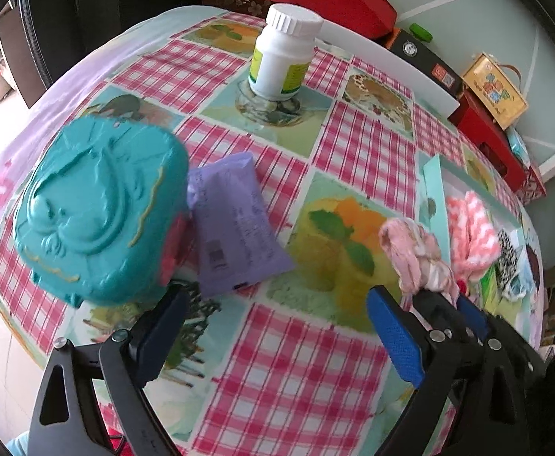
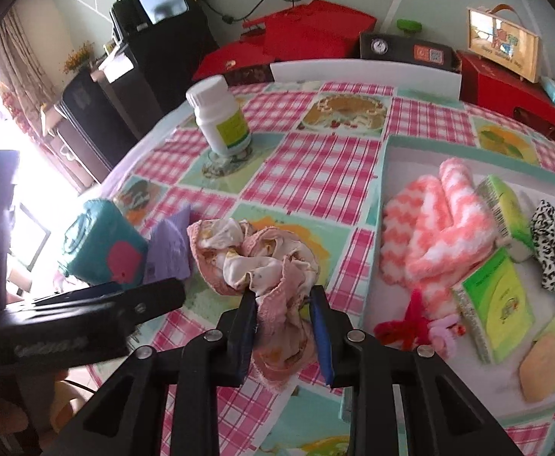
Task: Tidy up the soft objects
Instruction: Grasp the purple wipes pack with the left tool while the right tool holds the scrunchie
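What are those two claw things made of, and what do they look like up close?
Both look alike: the left gripper and right gripper have glossy black plastic arms with triangular cut-outs, round silver pins at the joints, and flat fingers faced with textured blue pads. No cables or sleeves show.

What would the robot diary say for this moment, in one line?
right tool: shut on pink cloth | left tool: open, empty | tray: striped socks inside | cloth: outside tray

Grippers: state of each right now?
Left gripper: open, holding nothing.
Right gripper: jaws around the pink cloth; a firm clamp cannot be told.
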Tool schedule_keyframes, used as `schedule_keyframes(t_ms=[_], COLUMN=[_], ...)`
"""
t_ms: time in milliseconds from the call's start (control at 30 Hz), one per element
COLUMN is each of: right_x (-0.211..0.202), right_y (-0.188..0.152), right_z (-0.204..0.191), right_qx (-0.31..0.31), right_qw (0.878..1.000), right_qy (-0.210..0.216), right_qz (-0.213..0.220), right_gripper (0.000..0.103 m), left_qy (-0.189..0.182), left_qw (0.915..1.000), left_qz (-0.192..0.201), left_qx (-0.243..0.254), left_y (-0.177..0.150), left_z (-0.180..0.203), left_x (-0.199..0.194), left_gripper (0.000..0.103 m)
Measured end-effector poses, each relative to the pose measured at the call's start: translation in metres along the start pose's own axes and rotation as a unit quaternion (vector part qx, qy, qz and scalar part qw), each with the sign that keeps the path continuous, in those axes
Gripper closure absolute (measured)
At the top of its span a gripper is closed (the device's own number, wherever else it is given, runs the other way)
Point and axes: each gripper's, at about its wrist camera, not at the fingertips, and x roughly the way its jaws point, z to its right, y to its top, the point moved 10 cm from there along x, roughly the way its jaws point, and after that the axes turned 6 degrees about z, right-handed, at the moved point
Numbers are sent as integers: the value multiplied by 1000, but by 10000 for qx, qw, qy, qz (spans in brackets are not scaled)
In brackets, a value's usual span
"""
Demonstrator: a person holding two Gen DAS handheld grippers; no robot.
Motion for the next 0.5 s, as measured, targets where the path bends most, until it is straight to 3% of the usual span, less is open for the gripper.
schedule_keyframes(t_ms=[500], right_x=[-24], right_y=[17], right_z=[18], right_qx=[372], right_qw=[9986], right_qy=[50], right_qz=[366], right_gripper=[74], left_qy=[327], left_qw=[9981], left_qz=[3], left_qx=[-525], left_y=[20], left_z=[-2], left_x=[22], left_gripper=[13])
